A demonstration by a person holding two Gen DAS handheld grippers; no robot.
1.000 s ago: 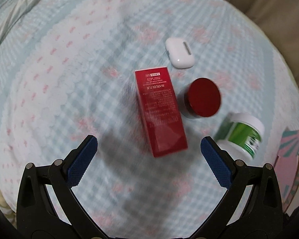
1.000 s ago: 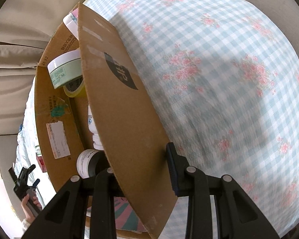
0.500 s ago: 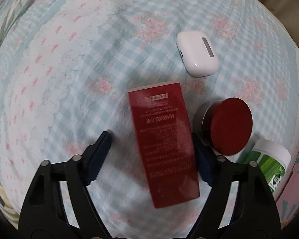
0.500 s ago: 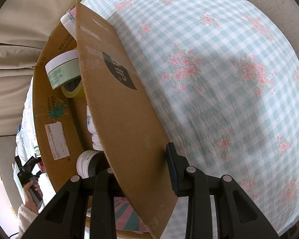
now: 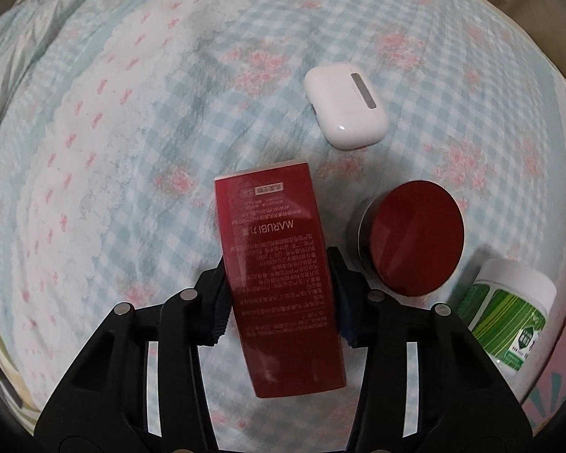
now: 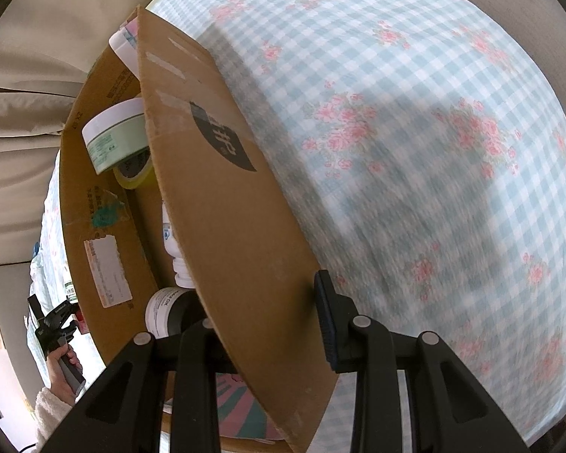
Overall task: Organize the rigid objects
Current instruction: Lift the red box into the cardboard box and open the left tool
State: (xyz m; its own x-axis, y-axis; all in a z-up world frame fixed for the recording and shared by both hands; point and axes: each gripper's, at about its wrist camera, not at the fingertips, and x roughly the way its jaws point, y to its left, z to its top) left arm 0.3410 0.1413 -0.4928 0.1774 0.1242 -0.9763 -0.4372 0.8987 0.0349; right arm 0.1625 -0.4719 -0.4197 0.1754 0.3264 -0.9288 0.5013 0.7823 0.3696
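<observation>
Left gripper (image 5: 279, 294) clamped on red box (image 5: 279, 275) lying on checked bedspread (image 5: 132, 151); right gripper (image 6: 268, 321) pinching cardboard box flap (image 6: 222, 204).

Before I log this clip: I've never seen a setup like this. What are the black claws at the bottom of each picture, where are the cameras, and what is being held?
There is no robot here. A person carries a two-finger clamp in each hand, each with a fisheye camera looking along its fingers, so the black claws are the tool itself.

The left wrist view shows the left hand-held gripper shut on a red Marubi carton lying on a checked floral bedspread. Beside it lie a white earbud case, a red-lidded jar and a green-and-white jar.

The right wrist view shows the right hand-held gripper clamped on a flap of a cardboard box. Inside the box are a pale green jar, a yellow tape roll and white bottles. At the far left, the person's other hand holds the left tool.
</observation>
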